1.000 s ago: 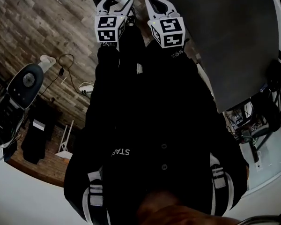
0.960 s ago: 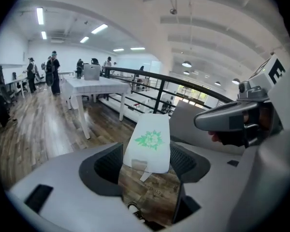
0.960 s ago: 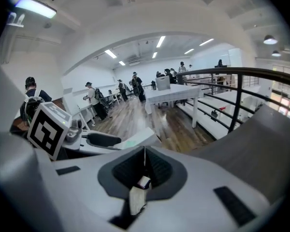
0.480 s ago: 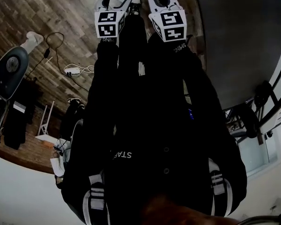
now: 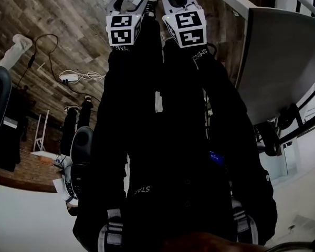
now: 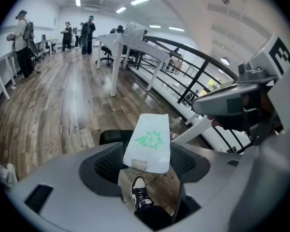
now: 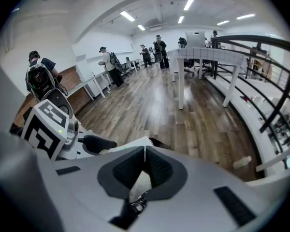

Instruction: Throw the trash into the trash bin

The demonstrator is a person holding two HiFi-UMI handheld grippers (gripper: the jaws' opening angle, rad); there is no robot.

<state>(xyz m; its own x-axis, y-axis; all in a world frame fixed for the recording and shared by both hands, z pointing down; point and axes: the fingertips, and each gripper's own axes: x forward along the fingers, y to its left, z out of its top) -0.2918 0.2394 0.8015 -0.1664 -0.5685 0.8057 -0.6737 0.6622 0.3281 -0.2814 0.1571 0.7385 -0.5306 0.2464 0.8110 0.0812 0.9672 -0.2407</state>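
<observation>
White paper, green flower print: trash packet (image 6: 147, 143), pinched in the jaws of the left tool (image 6: 145, 161) and sticking out past their tips. Held the same way a second ago. Right tool (image 7: 145, 164) with jaws pressed together on nothing, riding just beside the left one at the top of head view.

Meanwhile, swung round: grey bench (image 5: 283, 62), earlier filling the upper right, now slid off toward the right edge. More wood floor (image 5: 58, 30) opened up at left, with the white cable (image 5: 73, 76) shifted across it. Reads as walking or turning with the packet carried, drop-off not yet begun.

No trash bin to be found in any view, so no telling how near. Packet cut by the top edge of head view; lower end buried between the pads in left gripper view. Below the jaws, only a shoe (image 6: 141, 190) and dark clothing. Far figures too small to make out.
</observation>
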